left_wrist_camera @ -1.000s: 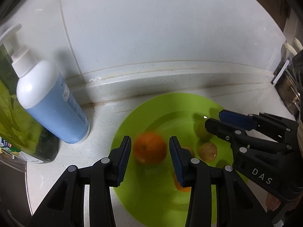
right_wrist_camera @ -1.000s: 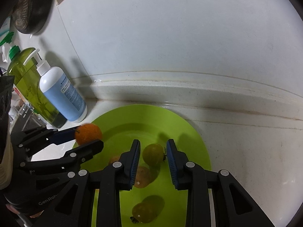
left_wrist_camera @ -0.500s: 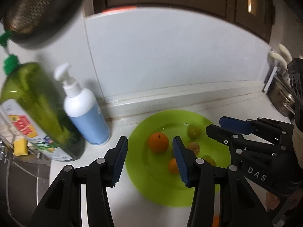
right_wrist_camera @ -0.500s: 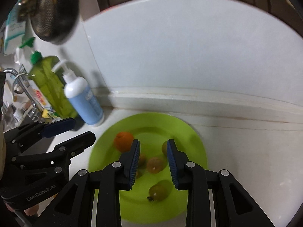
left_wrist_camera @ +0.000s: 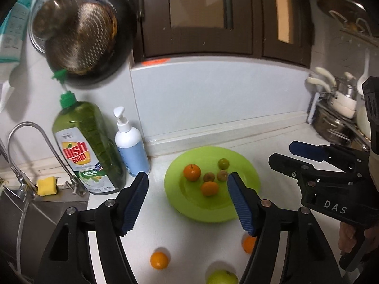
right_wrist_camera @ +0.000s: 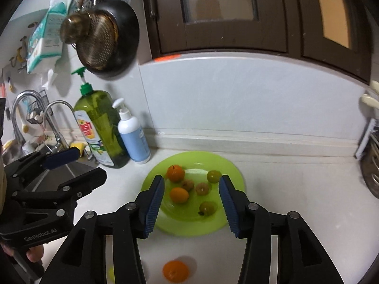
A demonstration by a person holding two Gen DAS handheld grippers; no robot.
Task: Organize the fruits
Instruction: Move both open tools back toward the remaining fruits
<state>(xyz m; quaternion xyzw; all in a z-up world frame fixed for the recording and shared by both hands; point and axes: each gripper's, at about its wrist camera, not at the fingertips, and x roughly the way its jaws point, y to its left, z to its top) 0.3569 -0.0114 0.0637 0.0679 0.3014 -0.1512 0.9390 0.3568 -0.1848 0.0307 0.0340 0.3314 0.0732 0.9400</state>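
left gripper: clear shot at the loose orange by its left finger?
Probably yes. The left gripper is empty, jaws opening, and the orange sits alone on bare counter, nothing between.

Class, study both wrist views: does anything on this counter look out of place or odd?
Yes. Most fruit sits on the green plate, but two oranges and a green apple lie loose on the counter in front of it.

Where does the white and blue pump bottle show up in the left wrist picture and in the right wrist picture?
Left wrist view: the pump bottle stands left of centre, against the wall, left of the green plate.
Right wrist view: the pump bottle stands left of centre, up-left of the green plate.
Shared landmark: the dish soap bottle beside it on its left.
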